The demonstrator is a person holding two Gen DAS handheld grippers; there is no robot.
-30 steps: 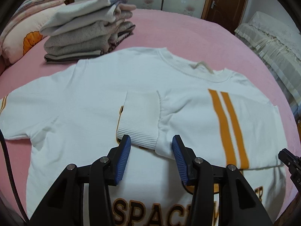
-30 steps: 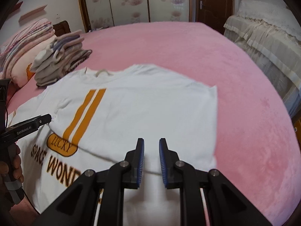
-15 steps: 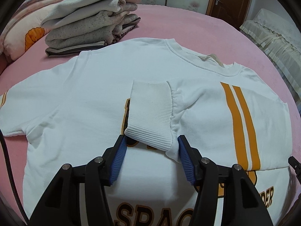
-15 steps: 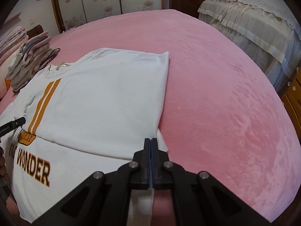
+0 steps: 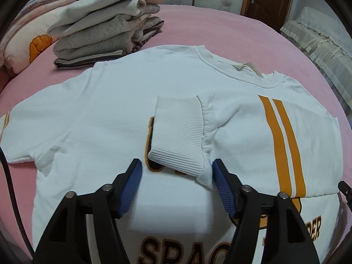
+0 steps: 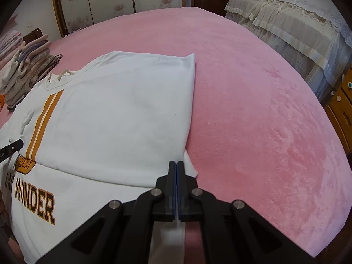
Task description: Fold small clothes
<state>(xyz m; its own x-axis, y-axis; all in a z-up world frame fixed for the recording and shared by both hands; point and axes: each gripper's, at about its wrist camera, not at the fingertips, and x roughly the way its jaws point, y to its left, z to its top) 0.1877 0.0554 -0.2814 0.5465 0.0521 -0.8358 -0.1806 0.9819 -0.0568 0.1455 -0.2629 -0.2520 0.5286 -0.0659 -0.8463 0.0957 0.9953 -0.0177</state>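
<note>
A white sweatshirt point(image 5: 105, 118) with orange stripes and brown lettering lies flat on the pink bed. Its right sleeve is folded across the chest, the ribbed cuff point(image 5: 178, 136) lying in the middle. My left gripper point(image 5: 176, 176) is open, its blue pads either side of the cuff's near end, the right pad touching the sleeve fabric. In the right wrist view the sweatshirt point(image 6: 114, 114) shows with its right side folded in. My right gripper point(image 6: 176, 165) is shut at the sweatshirt's right side edge; white fabric shows under the jaws.
A stack of folded clothes point(image 5: 105, 28) stands at the far left of the bed, beside a pillow point(image 5: 28, 44). Bare pink bedspread point(image 6: 264, 121) lies to the right of the sweatshirt. A second bed with a cream cover point(image 6: 292, 22) and a wooden dresser point(image 6: 343, 110) stand beyond.
My left gripper has moved forward so the open pads flank the cuff. My right gripper has closed and shifted right to the sweatshirt's side edge.
</note>
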